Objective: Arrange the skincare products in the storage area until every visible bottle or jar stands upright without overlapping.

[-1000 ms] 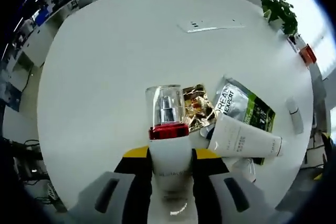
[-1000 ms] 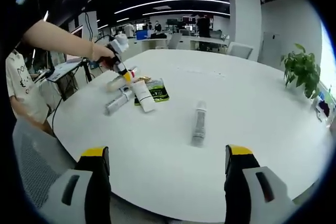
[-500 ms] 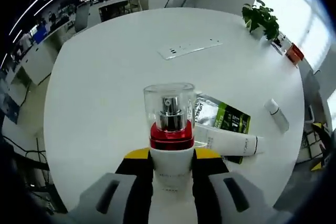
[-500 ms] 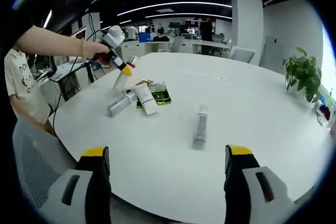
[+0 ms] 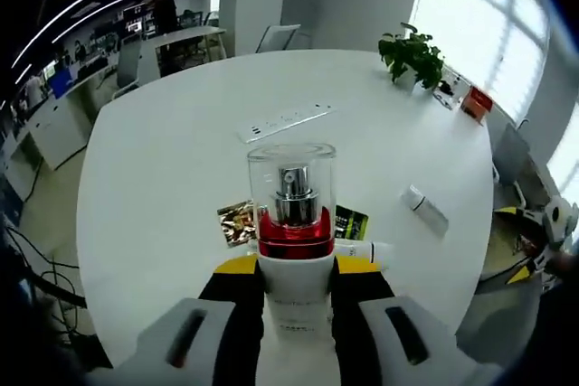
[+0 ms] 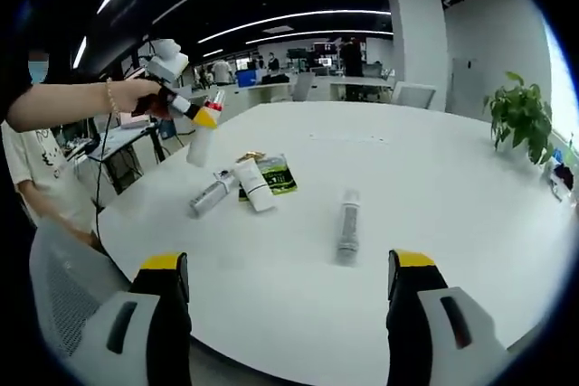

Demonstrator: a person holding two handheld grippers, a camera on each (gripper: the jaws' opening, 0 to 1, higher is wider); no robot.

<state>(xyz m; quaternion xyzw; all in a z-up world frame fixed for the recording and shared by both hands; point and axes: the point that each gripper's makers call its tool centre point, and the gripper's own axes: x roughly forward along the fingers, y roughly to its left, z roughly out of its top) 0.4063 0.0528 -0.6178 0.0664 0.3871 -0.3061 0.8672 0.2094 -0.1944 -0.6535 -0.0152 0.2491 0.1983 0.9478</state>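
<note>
White round table (image 6: 434,214) is carrying most of the products. Left gripper (image 5: 296,270) is clamping a pump bottle (image 5: 291,223), red collar under a clear cap, lifted above the table. Right gripper (image 6: 288,294) is hovering with jaws spread apart. Beyond it, a grey tube (image 6: 346,223) is lying flat, well apart from a white tube (image 6: 252,185) and green sachet (image 6: 276,174).

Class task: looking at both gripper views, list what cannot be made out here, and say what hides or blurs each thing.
- Pump bottle label, left gripper view: hidden between the closed jaws.
- White tube, left gripper view: mostly behind the bottle and a jaw.
- Green sachet print, left gripper view: half covered, too small to read.
- Grey bottle lying on the table, right gripper view: label too small and blurred.
</note>
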